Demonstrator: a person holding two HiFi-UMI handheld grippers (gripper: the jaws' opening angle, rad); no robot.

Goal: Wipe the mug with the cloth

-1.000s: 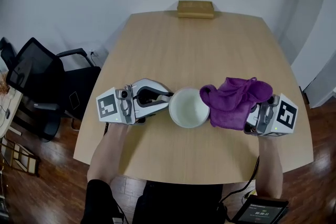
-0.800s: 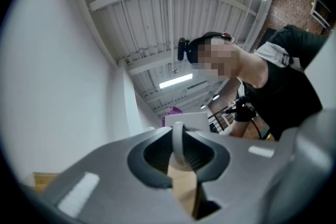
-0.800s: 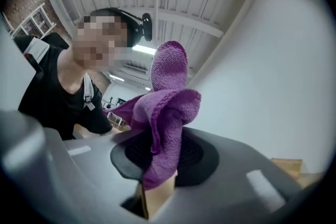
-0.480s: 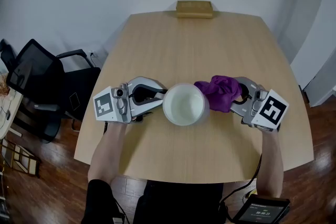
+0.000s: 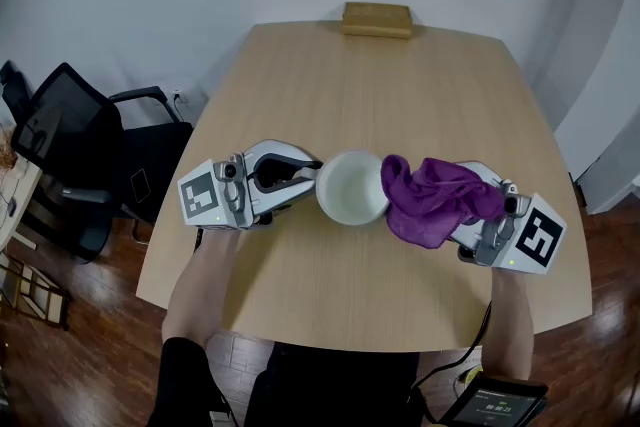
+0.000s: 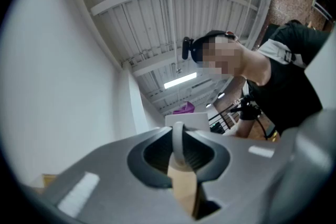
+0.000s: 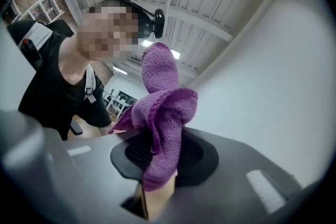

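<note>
The left gripper point(image 5: 306, 178) is seen left of centre in the head view, pointed toward the right of the frame. Its jaws are drawn almost together, and the thin white handle point(image 6: 177, 140) of the mug point(image 5: 353, 187) is clamped between the dark pads point(image 6: 202, 150). Only a narrow gap, filled by the handle, is left between them. The mug is held at the centre of the frame over the wooden table point(image 5: 400, 95), with its open mouth turned up toward the head camera. Whether its base rests on the tabletop cannot be told.

The right gripper point(image 5: 478, 215) is seen at the right of the frame, pointed toward the mug. Its jaws are closed on the purple cloth point(image 5: 435, 198), which is pinched between the pads point(image 7: 131, 152) in the right gripper view and bunched up above them. In the head view the cloth is draped over the front of that gripper, and its left fold is laid against the right side of the mug's rim.

A small wooden block point(image 5: 376, 19) is placed at the table's far edge, top centre of the frame. A black office chair point(image 5: 80, 155) is seen at the left, well apart from the mug.
</note>
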